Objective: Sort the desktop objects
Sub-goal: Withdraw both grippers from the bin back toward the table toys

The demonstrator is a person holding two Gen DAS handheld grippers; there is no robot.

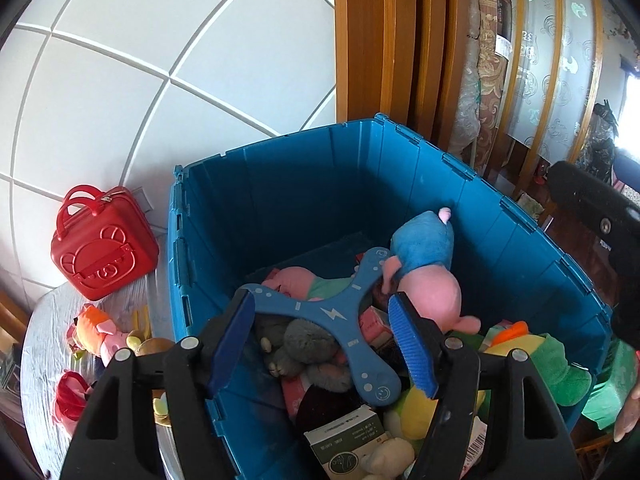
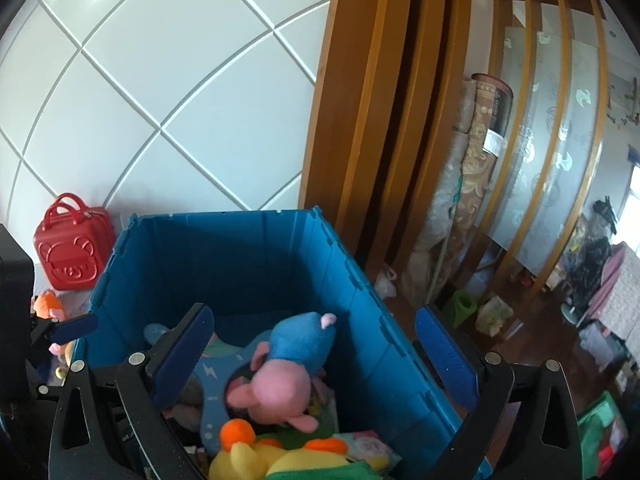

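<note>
A deep blue plastic bin [image 1: 280, 140] [image 2: 224, 214] holds several toys. On top lie a blue three-armed boomerang toy [image 1: 320, 312] [image 2: 208, 372] and a pink pig plush in a blue shirt [image 1: 424, 264] [image 2: 280, 384]. My left gripper [image 1: 320, 298] hangs over the bin with its jaws apart. The boomerang rests on the pile between them, and neither pad presses on it. My right gripper [image 2: 315, 314] stands wide open above the pig plush, holding nothing. A yellow and green plush [image 1: 540, 356] [image 2: 256, 456], a grey plush [image 1: 308, 340] and a white box [image 1: 348, 436] fill the near end.
A red pig-face case [image 1: 104, 248] [image 2: 68, 256] and an orange plush [image 1: 96, 328] [image 2: 48, 304] sit on the cloth-covered table [image 1: 44, 340] left of the bin. A tiled wall is behind, with a wooden door frame [image 1: 380, 40] and a cluttered floor to the right.
</note>
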